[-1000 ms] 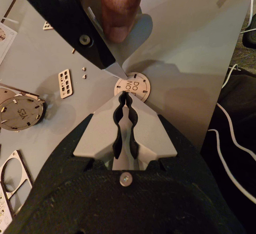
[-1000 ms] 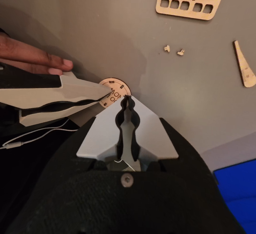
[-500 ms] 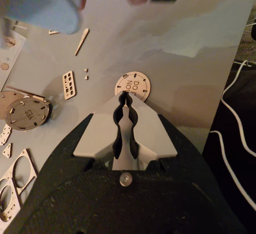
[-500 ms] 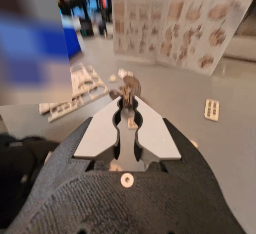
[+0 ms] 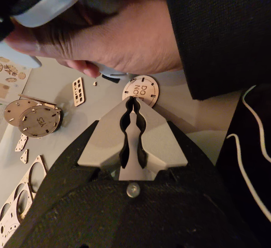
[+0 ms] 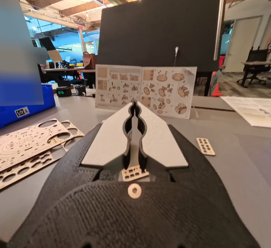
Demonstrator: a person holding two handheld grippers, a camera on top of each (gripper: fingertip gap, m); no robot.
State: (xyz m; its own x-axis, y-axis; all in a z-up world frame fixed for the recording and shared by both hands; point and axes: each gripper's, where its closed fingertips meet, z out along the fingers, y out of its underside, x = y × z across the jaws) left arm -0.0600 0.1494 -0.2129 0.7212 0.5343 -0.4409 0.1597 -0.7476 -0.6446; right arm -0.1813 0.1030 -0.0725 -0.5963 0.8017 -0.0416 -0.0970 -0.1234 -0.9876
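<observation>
1. Two grippers, both with fingers pressed together and nothing between the tips.
2. Left gripper [image 5: 133, 97]: tips rest on the near edge of a round wooden disc [image 5: 144, 90] that lies flat on the grey table [image 5: 102, 101]. The disc has small slots round its rim and engraved writing.
3. Just beyond the disc, a hand [image 5: 117, 38] in a black sleeve [image 5: 220, 35] crosses the top of the left view, gripping a pale grey handle. It hangs above the table; a fingertip is close to a tiny wooden bit [image 5: 95, 83].
4. Left of the disc: a small slotted wooden plate [image 5: 78, 93]; farther left, a stack of wooden discs [image 5: 39, 121] with slots; near left, small triangular pieces [image 5: 24, 156] and a cut-out sheet [image 5: 26, 189].
5. White cable [image 5: 249, 145] runs over dark cloth at the right.
6. Right gripper [image 6: 134, 102]: raised above the table [image 6: 234, 175], pointing at an open instruction sheet [image 6: 145, 89] that stands upright far off, with a black board [image 6: 161, 32] behind it.
7. A small slotted wooden piece [image 6: 135, 175] shows at the base of the right fingers; whether it touches them I cannot tell.
8. Left of that gripper: cut-out wooden sheets [image 6: 29, 142] lying flat, a blue bin [image 6: 29, 109] beyond them. Right: a slotted plate [image 6: 205, 146] and a paper [image 6: 252, 109].
</observation>
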